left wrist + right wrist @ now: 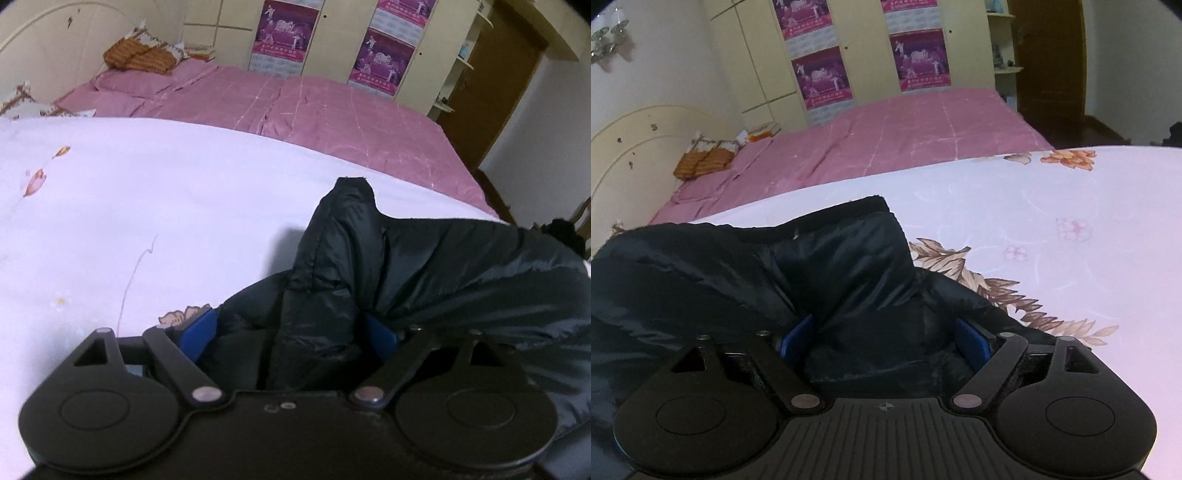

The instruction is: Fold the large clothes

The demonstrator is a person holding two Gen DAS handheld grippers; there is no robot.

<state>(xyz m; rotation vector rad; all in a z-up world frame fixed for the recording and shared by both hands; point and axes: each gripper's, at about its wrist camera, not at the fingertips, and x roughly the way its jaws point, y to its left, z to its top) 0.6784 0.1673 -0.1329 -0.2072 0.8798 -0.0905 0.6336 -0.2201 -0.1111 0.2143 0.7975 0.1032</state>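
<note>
Left gripper [291,336] tilts downward, its blue fingers [199,332] spread wide apart. Right gripper [886,338] tilts down likewise, blue fingers [971,341] wide, dark padded cloth bunched between each pair.

A pink-covered bed [332,107] meets cream wardrobes [871,48] hung with purple posters [820,74], beside a brown door [1049,55].

A home bedroom: a wide bed under a pink quilt [332,110] with pillows [125,83] at ten o'clock against a cream headboard [624,147], a wardrobe [871,48] at twelve (purple posters on its doors), a wooden door [1049,59] at one.
</note>
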